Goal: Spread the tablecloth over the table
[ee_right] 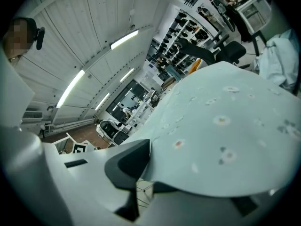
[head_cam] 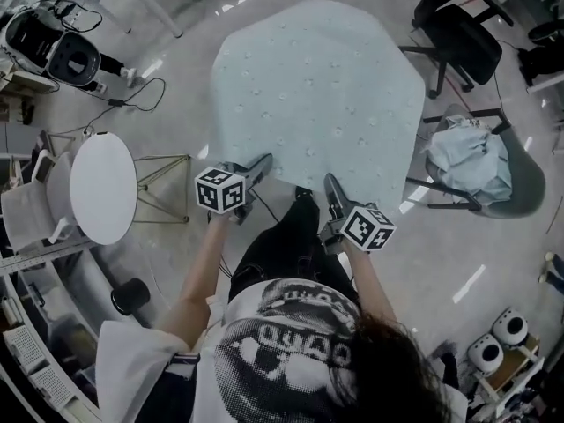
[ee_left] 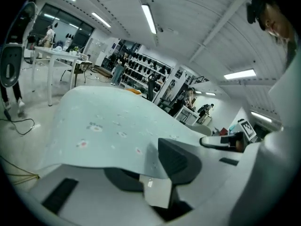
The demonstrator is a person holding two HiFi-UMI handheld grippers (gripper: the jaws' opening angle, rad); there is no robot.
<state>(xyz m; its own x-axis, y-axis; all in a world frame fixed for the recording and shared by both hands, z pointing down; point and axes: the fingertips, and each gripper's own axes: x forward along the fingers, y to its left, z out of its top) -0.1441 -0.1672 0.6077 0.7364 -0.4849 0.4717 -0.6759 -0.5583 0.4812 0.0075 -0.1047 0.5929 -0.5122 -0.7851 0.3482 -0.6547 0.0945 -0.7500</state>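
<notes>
Left tool [head_cam: 258,167]: jaws are closing on the near hem of the tablecloth [head_cam: 322,86], one dark pad riding on top of the fabric and the other sitting under it. A small white tag [ee_left: 157,192] is hanging from the hem right at the grip.

Right tool [head_cam: 331,186]: it is pinching the same hem a little way along, with the jaws nearly together and only the thin cloth between them.

Relation that matters: the cloth is lying ahead of both tools, stretching away from the person, and its long axis is running straight out from the body. The two grip points are sitting side by side on the near edge, roughly level, so neither hand is nearer the cloth than the other. The far edge is lying well away from both.

The worktop is not showing anywhere. I am judging it to be under the cloth. The fabric is looking mostly flat and open on top.

Judgement: the next move is depending on both tools travelling together, drawing the hem toward the person and down. An uneven pull is likely to skew the sheet.

Off to the left, a round white side table [head_cam: 101,188] is standing apart from the cloth.
</notes>
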